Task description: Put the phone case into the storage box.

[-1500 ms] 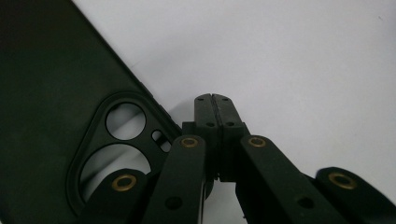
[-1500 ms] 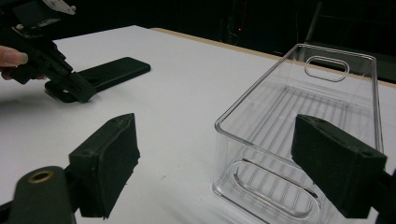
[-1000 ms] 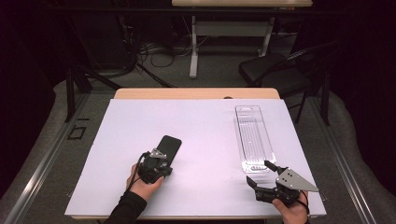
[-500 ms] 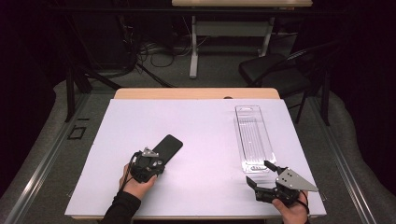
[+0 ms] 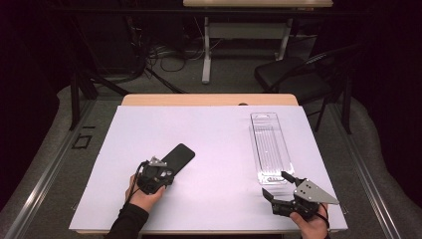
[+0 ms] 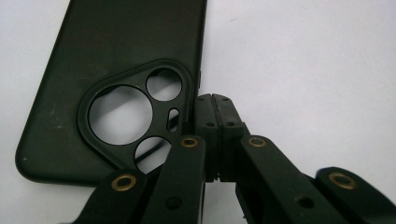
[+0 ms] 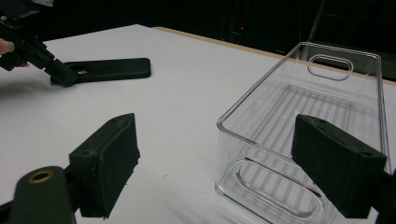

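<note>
A black phone case (image 5: pixel 177 156) lies flat on the white table, left of the middle. In the left gripper view the phone case (image 6: pixel 107 60) shows its triangular camera cutout. My left gripper (image 5: pixel 160 167) is shut, and its closed jaws rest on the table right beside the case's side edge near that cutout, with nothing between them (image 6: pixel 212 100). My right gripper (image 5: pixel 274 183) stands open at the near right. Its two pads (image 7: pixel 109 163) sit just short of the near end of a clear plastic bin (image 7: pixel 261 88), not touching it.
The clear bin (image 5: pixel 254 144) is long, empty and ribbed on the bottom, and runs away from me along the right side of the table (image 5: pixel 219 134). A black chair (image 5: pixel 293 79) and table legs stand beyond the far edge.
My left gripper has shifted slightly to the left at the near end of the phone case. The case, the bin and the right gripper have stayed put.
</note>
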`<action>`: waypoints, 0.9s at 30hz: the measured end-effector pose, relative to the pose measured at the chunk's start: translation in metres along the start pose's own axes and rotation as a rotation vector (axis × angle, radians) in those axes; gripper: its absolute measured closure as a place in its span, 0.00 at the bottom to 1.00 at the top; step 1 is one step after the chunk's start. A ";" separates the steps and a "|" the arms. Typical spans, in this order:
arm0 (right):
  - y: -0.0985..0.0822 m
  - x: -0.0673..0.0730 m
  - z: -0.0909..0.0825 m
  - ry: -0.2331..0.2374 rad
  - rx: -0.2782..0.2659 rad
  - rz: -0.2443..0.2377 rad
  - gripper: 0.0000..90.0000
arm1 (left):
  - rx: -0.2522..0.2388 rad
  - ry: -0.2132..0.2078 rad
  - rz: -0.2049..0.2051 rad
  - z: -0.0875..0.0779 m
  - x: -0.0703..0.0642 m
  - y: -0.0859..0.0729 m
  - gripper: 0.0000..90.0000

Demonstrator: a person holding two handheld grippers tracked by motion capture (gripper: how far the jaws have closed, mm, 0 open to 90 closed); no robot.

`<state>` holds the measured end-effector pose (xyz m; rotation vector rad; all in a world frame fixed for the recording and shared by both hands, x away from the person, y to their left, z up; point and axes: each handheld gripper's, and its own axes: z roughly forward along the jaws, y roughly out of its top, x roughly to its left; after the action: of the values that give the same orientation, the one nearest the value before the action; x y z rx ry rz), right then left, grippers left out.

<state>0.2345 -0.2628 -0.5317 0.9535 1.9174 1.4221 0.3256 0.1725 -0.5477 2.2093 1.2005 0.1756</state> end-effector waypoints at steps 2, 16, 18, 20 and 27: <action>0.000 0.000 0.000 0.000 0.001 0.004 0.16 | -0.002 0.002 -0.001 0.000 0.000 0.000 1.00; 0.000 0.000 0.000 0.003 -0.001 0.005 0.16 | -0.028 -0.020 -0.002 -0.007 -0.001 0.000 1.00; 0.000 0.000 0.000 0.004 0.000 0.006 0.16 | -0.040 -0.029 -0.008 -0.010 -0.001 0.000 1.00; 0.000 0.000 0.000 0.004 0.002 0.005 0.16 | -0.053 -0.031 -0.011 -0.013 -0.001 0.000 0.99; 0.000 0.000 0.000 0.006 0.001 0.005 0.16 | -0.101 -0.045 -0.036 -0.025 0.006 -0.001 0.91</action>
<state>0.2344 -0.2634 -0.5319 0.9562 1.9217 1.4284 0.3187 0.1888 -0.5297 2.0922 1.1803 0.1672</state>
